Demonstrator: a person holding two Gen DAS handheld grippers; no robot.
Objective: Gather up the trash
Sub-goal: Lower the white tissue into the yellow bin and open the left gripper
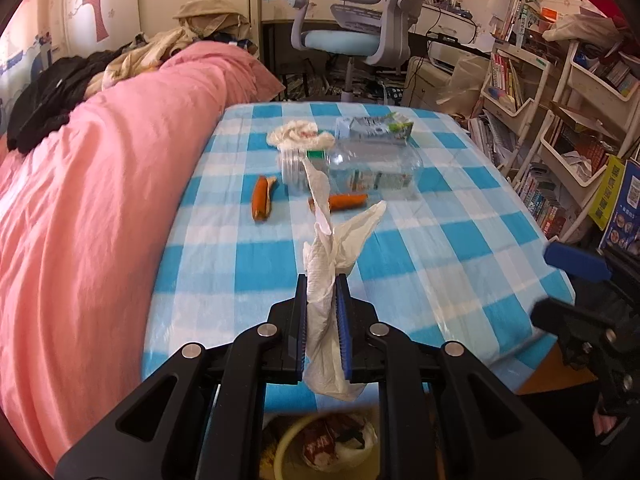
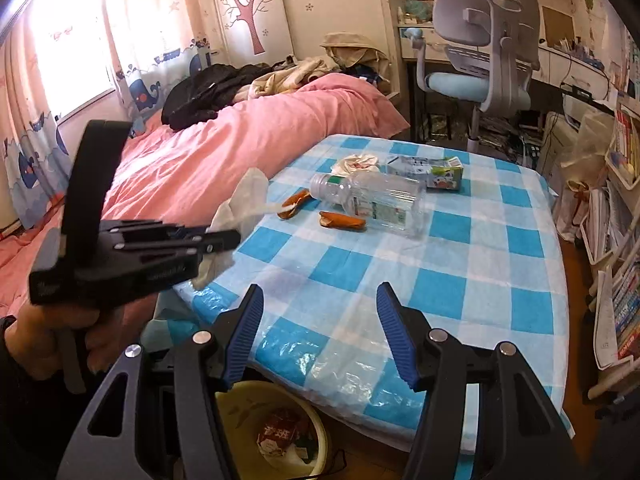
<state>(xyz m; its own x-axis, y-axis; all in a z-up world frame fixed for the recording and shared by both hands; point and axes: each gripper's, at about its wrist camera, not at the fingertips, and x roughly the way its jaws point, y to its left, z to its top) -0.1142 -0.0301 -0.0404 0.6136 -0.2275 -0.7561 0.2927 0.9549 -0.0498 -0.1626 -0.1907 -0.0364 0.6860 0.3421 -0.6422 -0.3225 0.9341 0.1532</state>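
Observation:
My left gripper (image 1: pixel 321 280) is shut on a long white tissue (image 1: pixel 324 320), held above the near part of the blue checked table (image 1: pixel 440 248). From the right wrist view the left gripper (image 2: pixel 234 240) and its tissue (image 2: pixel 244 200) hang at the table's left edge. My right gripper (image 2: pixel 320 292) stands open with nothing between its fingers, over the table's near edge. Farther back lie a clear plastic bottle (image 2: pixel 372 196), a milk carton (image 2: pixel 436 172), a crumpled wrapper (image 2: pixel 358 162) and two orange peel pieces (image 2: pixel 294 202) (image 2: pixel 342 220). A yellow bin (image 2: pixel 240 396) holding trash sits on the floor below.
A bed with pink bedding (image 1: pixel 100 200) runs along the table's left side, with clothes piled at its far end. An office chair (image 1: pixel 352 20) stands behind the table. Crowded bookshelves (image 1: pixel 560 120) line the right side.

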